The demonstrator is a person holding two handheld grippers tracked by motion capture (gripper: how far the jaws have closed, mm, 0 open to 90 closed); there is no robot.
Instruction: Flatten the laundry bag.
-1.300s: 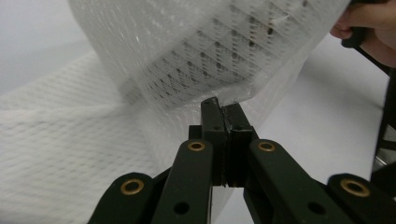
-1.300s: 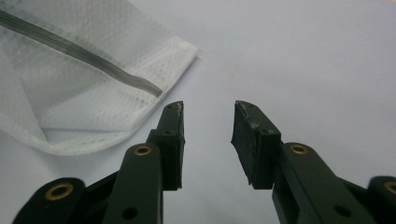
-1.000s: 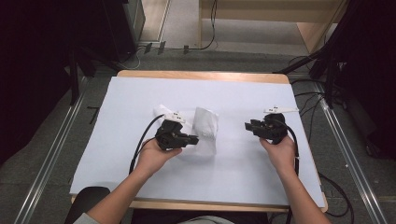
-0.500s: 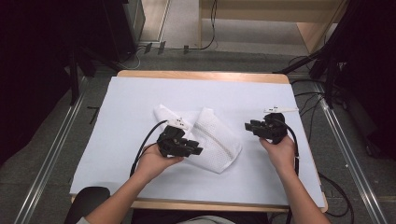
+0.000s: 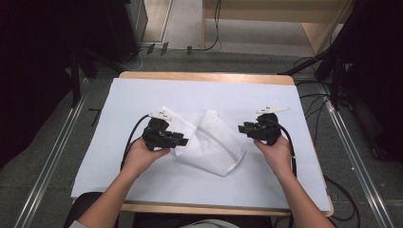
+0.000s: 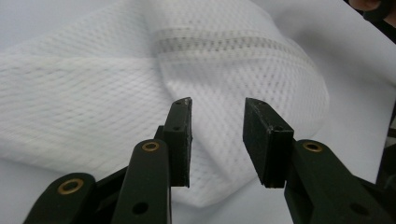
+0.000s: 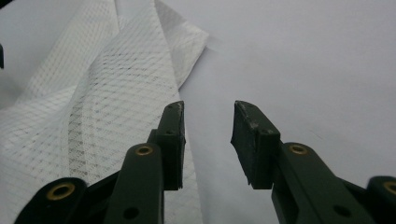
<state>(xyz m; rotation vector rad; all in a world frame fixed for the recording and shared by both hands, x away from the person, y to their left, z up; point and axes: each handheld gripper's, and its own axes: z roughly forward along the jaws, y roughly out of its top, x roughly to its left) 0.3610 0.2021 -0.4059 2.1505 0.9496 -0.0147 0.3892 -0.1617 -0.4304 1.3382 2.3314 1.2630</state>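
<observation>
White zippered mesh laundry bag (image 5: 209, 142) released at frame centre, spread flatter; left gripper (image 5: 183, 141) jaws just opened, right gripper (image 5: 241, 128) jaws apart, nothing held. Regrasp of bag edge judged next.

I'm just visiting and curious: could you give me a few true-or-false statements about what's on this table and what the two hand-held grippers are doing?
1. A white mesh bag with a zipper lies on the white table cover. True.
2. The left gripper is clamped shut on the bag. False: its jaws have just been opening and stand apart, with the mesh beyond them.
3. The right gripper is open. True.
4. The bag is hanging in the air. False: it rests on the cover.
5. The bag lies between the two grippers. True.
</observation>
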